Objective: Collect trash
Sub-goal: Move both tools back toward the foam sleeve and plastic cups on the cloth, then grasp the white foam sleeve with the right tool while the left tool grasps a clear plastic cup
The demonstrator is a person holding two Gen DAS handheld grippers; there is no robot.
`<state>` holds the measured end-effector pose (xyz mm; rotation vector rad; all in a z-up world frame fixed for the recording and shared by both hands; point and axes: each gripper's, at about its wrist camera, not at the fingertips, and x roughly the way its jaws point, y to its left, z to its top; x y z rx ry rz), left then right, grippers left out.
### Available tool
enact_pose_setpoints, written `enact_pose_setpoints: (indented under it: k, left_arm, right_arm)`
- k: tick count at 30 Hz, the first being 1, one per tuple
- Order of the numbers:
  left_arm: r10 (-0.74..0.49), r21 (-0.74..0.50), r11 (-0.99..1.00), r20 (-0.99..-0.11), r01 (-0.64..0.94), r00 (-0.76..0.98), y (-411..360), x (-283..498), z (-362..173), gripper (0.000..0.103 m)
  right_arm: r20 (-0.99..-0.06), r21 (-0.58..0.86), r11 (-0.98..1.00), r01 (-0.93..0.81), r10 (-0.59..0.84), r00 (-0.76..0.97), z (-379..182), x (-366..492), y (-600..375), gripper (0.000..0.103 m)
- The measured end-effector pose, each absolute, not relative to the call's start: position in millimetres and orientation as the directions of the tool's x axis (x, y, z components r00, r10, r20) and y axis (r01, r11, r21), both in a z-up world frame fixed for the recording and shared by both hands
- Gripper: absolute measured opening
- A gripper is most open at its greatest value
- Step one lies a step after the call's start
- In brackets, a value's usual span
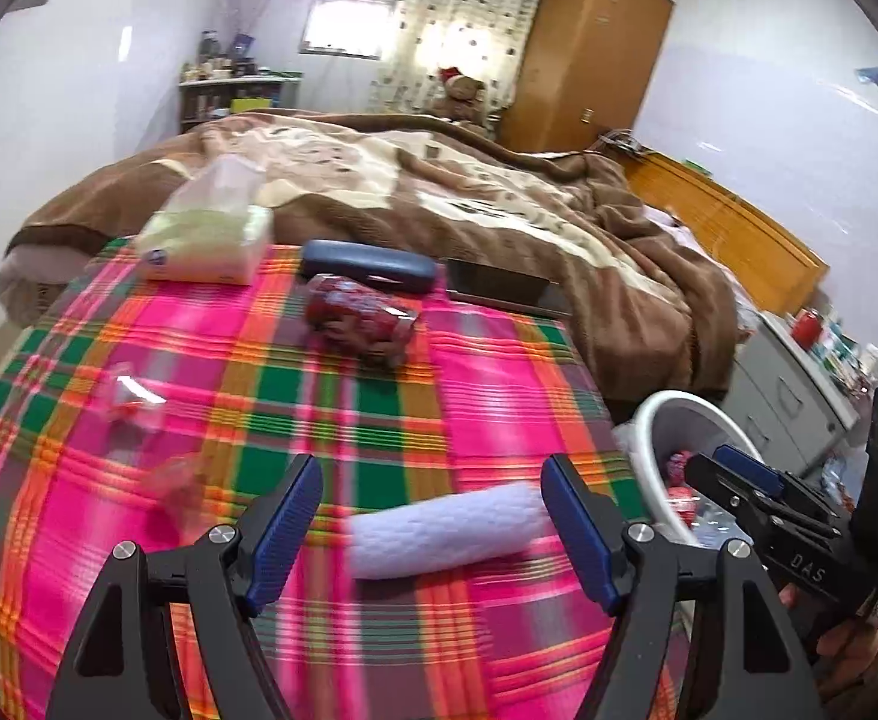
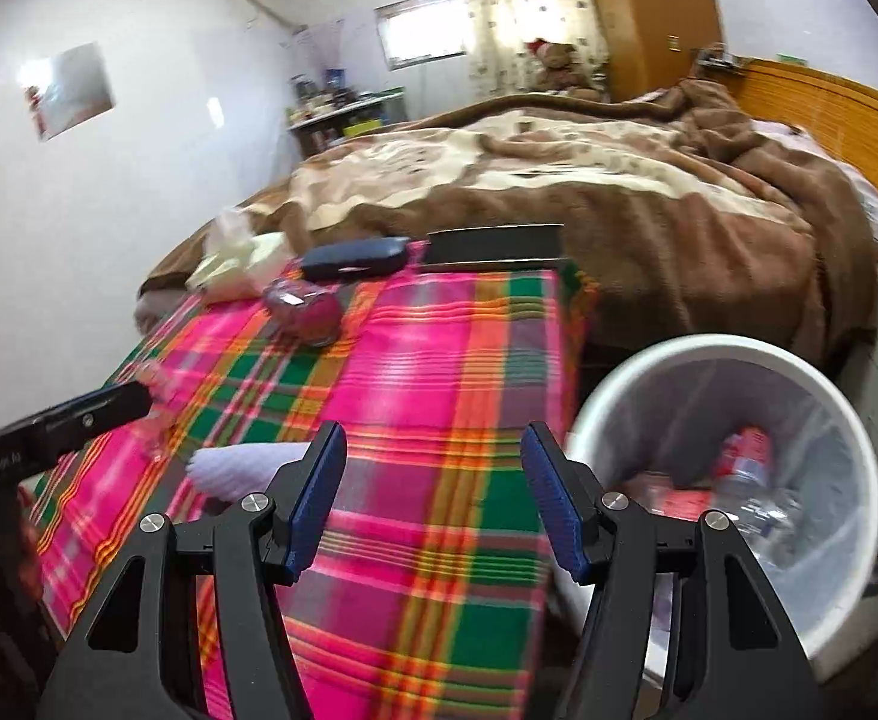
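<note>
- Fingers on the left gripper (image 1: pixel 432 531) are spread wide and empty, with the white quilted paper roll (image 1: pixel 448 537) lying between them on the pink-and-green plaid cloth (image 1: pixel 198 360); pads don't look like they're touching it.
- Right gripper (image 2: pixel 432 504) gapes too, holding nothing.
- I'd squeeze the roll gently across its middle, it looks soft and squashy.
- White round plastic bin (image 2: pixel 607 387), clear-lined, sits just past the table edge.
- Crinkly red wrapper (image 1: pixel 360 315) is still out there.

Claws: my two, left (image 1: pixel 432 516) and right (image 2: pixel 432 498)
Bins: one white (image 2: pixel 595 414)
Red cans on my tabletop: one (image 1: pixel 360 315)
White paper rolls: one (image 1: pixel 451 534)
Tissue packs: one (image 1: pixel 204 240)
Dark cases: one (image 1: pixel 369 265)
</note>
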<state>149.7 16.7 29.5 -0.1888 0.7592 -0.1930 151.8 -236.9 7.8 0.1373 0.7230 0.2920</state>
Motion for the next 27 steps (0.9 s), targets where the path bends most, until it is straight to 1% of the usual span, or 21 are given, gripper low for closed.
enact_pose_setpoints:
  k: [9,17,23,27]
  left_arm:
    - [-0.162,-0.231,0.973,-0.685,0.0,0.71,82.8,145.3,13.5,0.075]
    - [-0.098,-0.202,0.977,-0.718,-0.072,0.689,131.2,141.2,-6.9,0.075]
    - [-0.107,-0.199,0.978,-0.735,-0.062,0.67,143.6,146.1,-17.6,0.075]
    - [-0.149,-0.22,0.975,-0.747,-0.029,0.649,143.5,153.0,-24.8,0.075]
  right_arm:
    - [-0.647,0.18,0.909,-0.375,0.397,0.651,2.9,162.7,-186.2,0.062]
    - [-0.667,0.183,0.871,-0.455,0.45,0.594,-9.1,174.2,-159.7,0.062]
    - [-0.678,0.155,0.838,-0.523,0.475,0.56,-13.5,177.1,-140.8,0.062]
    - [-0.693,0.136,0.819,-0.558,0.481,0.537,-16.0,177.7,-131.6,0.062]
